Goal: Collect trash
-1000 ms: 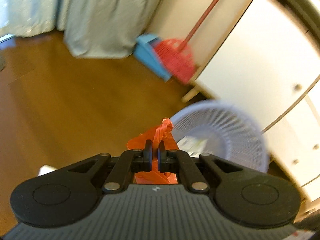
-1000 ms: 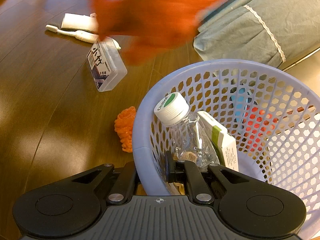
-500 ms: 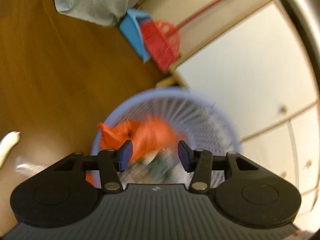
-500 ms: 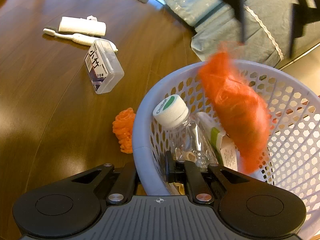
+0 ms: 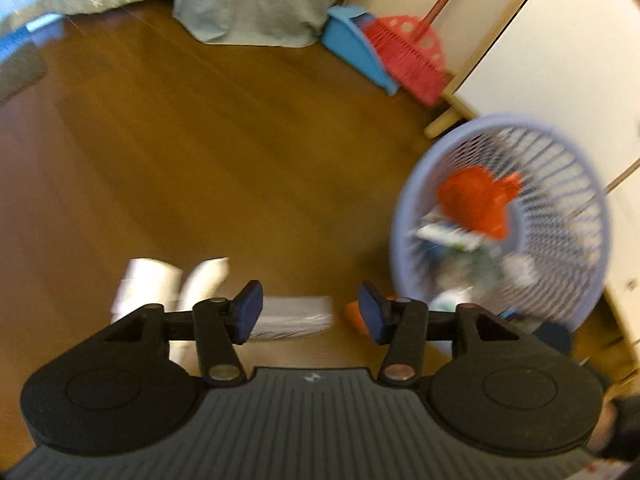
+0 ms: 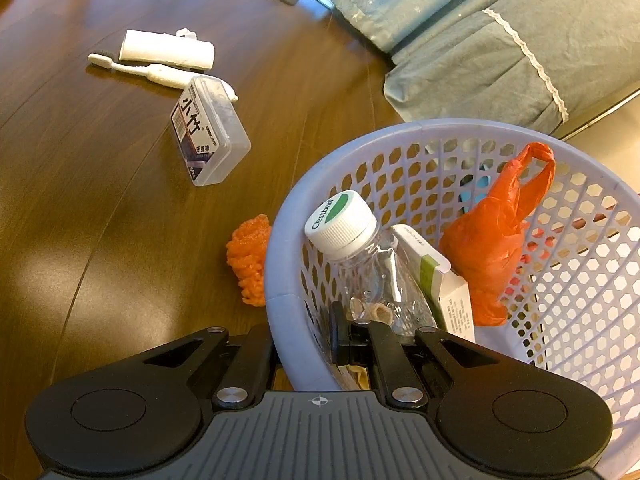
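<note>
Bottle cap: "Centrum", partly cut.

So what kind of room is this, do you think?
Probably a bedroom at home: a wooden floor, fabric like a bed skirt, a white cabinet, and a broom with its dustpan beside it.

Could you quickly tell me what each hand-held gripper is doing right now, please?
Left hand-held gripper: open, holding nothing; its jaws have just been opening.
Right hand-held gripper: closed on the rim of the basket.
</note>
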Demonstrator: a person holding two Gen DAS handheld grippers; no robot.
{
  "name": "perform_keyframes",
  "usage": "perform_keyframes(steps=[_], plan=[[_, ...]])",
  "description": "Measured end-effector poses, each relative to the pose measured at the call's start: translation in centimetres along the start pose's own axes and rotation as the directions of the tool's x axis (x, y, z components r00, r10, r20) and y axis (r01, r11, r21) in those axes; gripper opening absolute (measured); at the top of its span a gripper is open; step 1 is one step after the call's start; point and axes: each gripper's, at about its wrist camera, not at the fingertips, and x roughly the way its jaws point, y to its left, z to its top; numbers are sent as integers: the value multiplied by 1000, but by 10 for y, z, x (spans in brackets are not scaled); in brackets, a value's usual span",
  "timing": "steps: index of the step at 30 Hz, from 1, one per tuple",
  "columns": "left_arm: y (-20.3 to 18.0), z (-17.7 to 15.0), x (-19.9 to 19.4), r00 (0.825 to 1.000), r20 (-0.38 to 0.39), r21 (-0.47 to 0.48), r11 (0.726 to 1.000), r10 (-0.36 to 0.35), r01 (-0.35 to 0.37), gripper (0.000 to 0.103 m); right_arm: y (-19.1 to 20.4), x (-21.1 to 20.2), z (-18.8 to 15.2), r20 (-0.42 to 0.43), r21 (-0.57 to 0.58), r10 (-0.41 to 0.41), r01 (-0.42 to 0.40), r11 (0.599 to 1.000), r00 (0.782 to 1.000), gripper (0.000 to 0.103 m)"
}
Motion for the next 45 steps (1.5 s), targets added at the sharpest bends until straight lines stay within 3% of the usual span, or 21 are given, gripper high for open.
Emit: perform_keyframes(steps=[6,19,31,45], plan=[[36,-27,8,987,-52,130,981,151,-144,52,1,0,0,-2,-4,-1,1,1000,1000,5],[69,-54,30,954,-59,190,941,295,-279,61,1,1,0,-3,-8,1,-1,1000,1000,5],[90,-64,58,941,-82,168,935,328,-311,61,1,2,-1,-5,-17,2,-2,1000,1000,5],[94,-69,72,939,-100,174,935,329,-309,62,2,0,-3,-7,-23,2,-2,1000,1000,5]])
